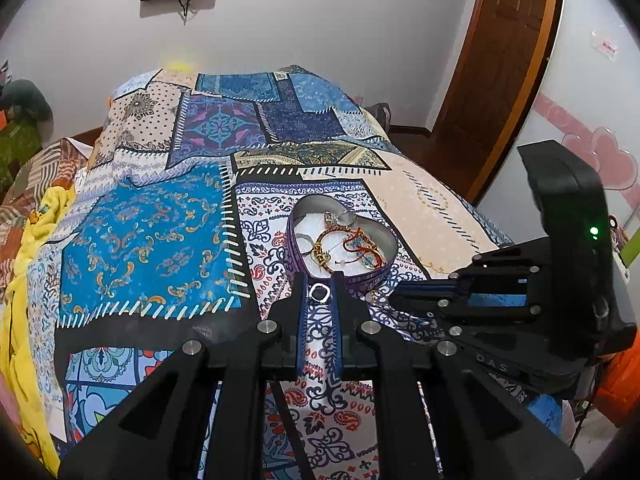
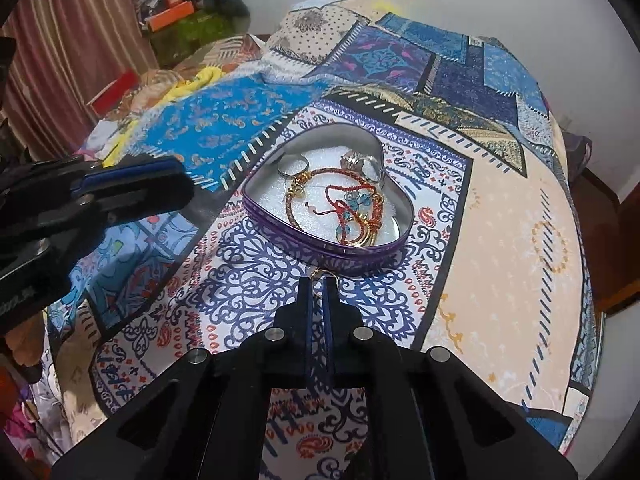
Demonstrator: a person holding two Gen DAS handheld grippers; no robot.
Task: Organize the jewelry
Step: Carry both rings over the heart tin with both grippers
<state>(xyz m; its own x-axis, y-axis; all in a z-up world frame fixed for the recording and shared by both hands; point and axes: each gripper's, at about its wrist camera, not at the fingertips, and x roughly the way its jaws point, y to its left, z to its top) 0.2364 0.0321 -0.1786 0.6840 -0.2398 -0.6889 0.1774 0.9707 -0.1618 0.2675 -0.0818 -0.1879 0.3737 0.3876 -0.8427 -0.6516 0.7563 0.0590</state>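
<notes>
A purple heart-shaped tin [image 1: 382,276] [image 2: 280,229] sits open on the patterned bedspread. It holds gold and red bracelets [image 1: 348,250] [image 2: 340,210] and silver rings [image 2: 356,160]. My left gripper [image 1: 319,280] is shut on a silver ring [image 1: 319,293] just in front of the tin's near rim. My right gripper [image 2: 319,280] is shut on a gold ring [image 2: 320,276], also just before the tin. The right gripper shows from the side in the left wrist view [image 1: 404,300]; the left gripper shows at the left of the right wrist view [image 2: 176,188].
The patchwork bedspread [image 1: 152,240] [image 2: 500,240] covers the bed. A yellow cloth [image 1: 24,300] lies along the left edge. A wooden door [image 1: 500,60] stands at the right, curtains [image 2: 80,40] and clutter at the far left.
</notes>
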